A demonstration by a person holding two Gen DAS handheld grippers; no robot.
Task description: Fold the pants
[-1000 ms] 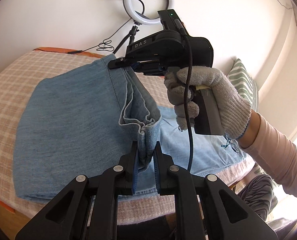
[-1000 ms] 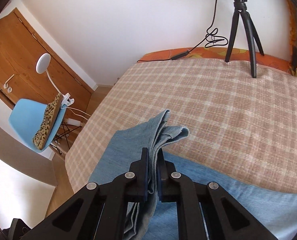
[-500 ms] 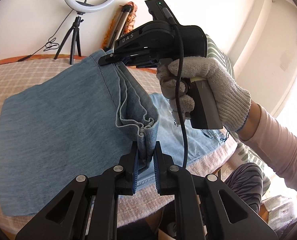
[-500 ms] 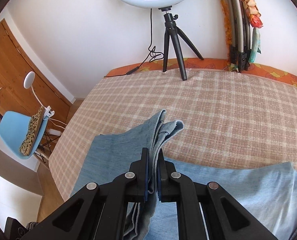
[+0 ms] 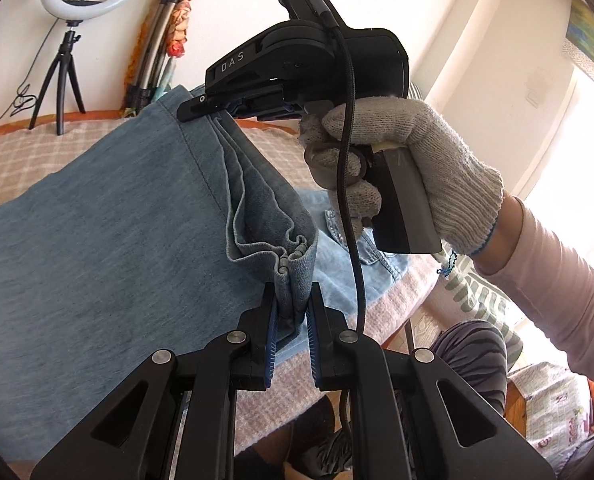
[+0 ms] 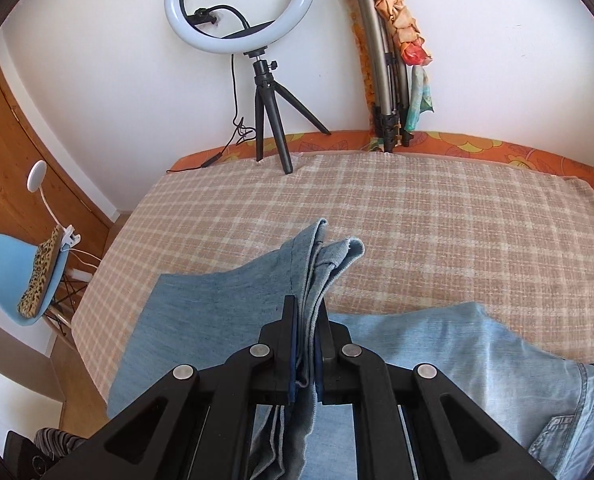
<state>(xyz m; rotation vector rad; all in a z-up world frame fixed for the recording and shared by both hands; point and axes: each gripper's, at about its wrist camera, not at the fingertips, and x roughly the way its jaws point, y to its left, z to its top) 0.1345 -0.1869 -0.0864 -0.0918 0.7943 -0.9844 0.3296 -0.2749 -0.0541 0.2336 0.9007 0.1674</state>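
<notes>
Light blue denim pants (image 5: 105, 232) lie on a checked bedspread (image 6: 437, 220). My left gripper (image 5: 291, 298) is shut on the bunched hem of the pant legs and holds it above the bed. My right gripper (image 6: 305, 344) is shut on the other corner of the same hem (image 6: 321, 256); in the left wrist view it (image 5: 201, 110) is held by a gloved hand, with the hem stretched between both grippers. The waist part with pockets (image 6: 537, 392) lies lower, under the lifted legs.
A ring light on a tripod (image 6: 257, 60) and a folded tripod with a scarf (image 6: 393, 60) stand at the far wall. A blue chair (image 6: 21, 272) is left of the bed. A striped pillow (image 5: 477, 292) lies at the bed's right edge.
Both grippers have carried the held hem across the bed toward the waist end. The views have swung, so the ring light and the folded tripod now show further in.
</notes>
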